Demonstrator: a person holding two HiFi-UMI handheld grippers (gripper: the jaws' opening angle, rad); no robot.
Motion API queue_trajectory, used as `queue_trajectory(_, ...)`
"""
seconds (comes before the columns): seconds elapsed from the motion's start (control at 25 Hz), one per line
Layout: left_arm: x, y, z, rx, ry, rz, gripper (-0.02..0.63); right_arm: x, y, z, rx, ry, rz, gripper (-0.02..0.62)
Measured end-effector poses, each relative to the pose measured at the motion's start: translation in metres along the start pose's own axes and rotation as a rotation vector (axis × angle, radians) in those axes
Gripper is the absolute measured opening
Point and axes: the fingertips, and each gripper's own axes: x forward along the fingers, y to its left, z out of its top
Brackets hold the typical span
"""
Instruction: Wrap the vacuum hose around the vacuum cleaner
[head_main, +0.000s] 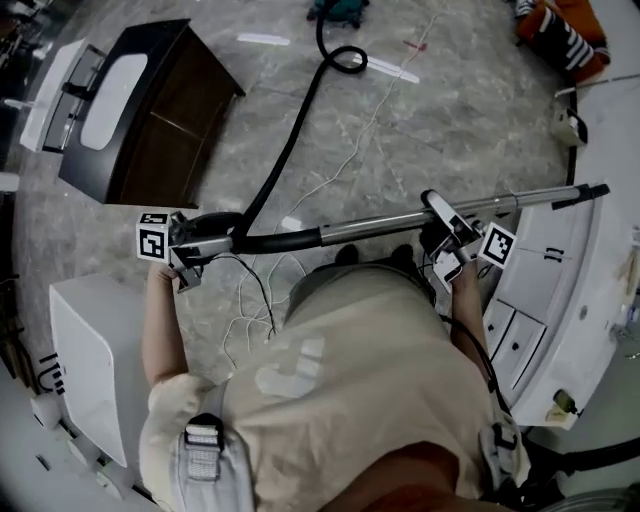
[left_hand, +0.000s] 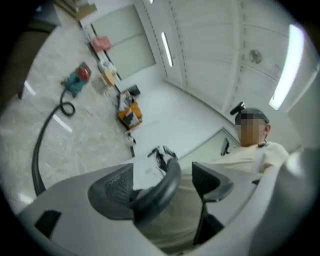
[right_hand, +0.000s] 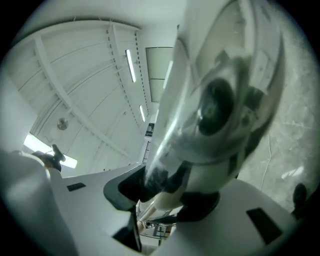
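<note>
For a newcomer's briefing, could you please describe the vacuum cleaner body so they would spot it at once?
Start on the grey marble floor and follow the black hose away from the person to its looped far end. There sits the vacuum cleaner, the only teal thing on that floor.

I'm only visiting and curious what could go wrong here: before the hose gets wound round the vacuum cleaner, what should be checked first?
1. Right gripper clamped on the tube: ok.
2. Left gripper clamped on the hose end: not ok; the hose touches one jaw only.
3. Hose free of knots: ok, one loose loop.
4. White cable clear of the hose: cannot tell.
5. Vacuum cleaner close by: not ok, far across the floor.
</note>
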Motion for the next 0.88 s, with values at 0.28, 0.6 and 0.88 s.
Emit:
queue_trajectory(0.28,0.063,-0.028,0.041,0.385,0.160,0.327,0.373,0.016,-0.042,0.046,0.190,0.000,0.035,0.159)
queue_trajectory(0.6,0.160,0.024,0.020,0.469,0.588,0.640,0.373,-0.012,-0.090,0.113,0.305,0.045,-0.016,0.158)
queue_trajectory(0.88,0.217,0.077,-0.014,0.401,0.724,0.836,0.371,-0.031,-0.115,0.169,0.272,0.065,-0.032,0.156)
